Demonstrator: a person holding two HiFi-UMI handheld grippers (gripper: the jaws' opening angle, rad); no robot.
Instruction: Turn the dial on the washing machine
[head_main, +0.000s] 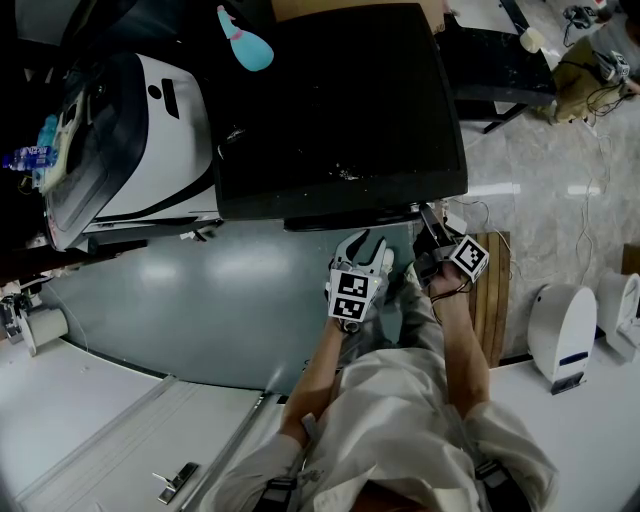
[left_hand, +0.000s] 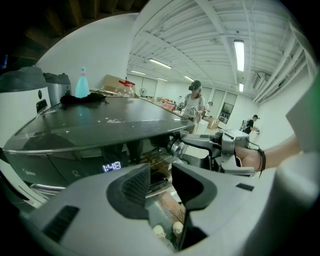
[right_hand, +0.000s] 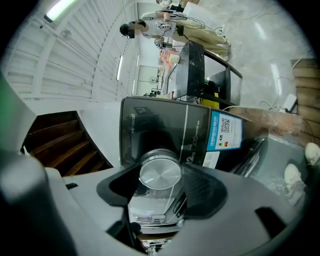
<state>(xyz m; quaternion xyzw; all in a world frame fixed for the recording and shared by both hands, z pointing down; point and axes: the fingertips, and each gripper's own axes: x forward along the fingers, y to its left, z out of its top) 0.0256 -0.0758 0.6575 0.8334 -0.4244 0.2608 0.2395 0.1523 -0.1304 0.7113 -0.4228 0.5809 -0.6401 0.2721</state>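
Note:
The washing machine (head_main: 340, 110) has a dark glossy lid; I look down on it in the head view. Its round silver dial (right_hand: 160, 174) sits on the black front panel, and my right gripper (right_hand: 161, 189) is shut on it, one pad against each side. The left gripper view shows that same gripper (left_hand: 200, 145) reaching to the dial (left_hand: 175, 146) under the lid's edge. My left gripper (left_hand: 161, 182) hangs open just below the front panel, nothing between its pads. A lit display (left_hand: 112, 166) reads 1:48. From the head camera, both grippers (head_main: 362, 258) (head_main: 432, 228) are at the machine's front edge.
A white machine (head_main: 150, 140) stands left of the dark one, with a teal bottle (head_main: 245, 42) behind it. To the right lie a wooden pallet (head_main: 492, 300), cables and white appliances (head_main: 560, 335). A black table (head_main: 500, 65) stands beyond. People stand far off in the hall.

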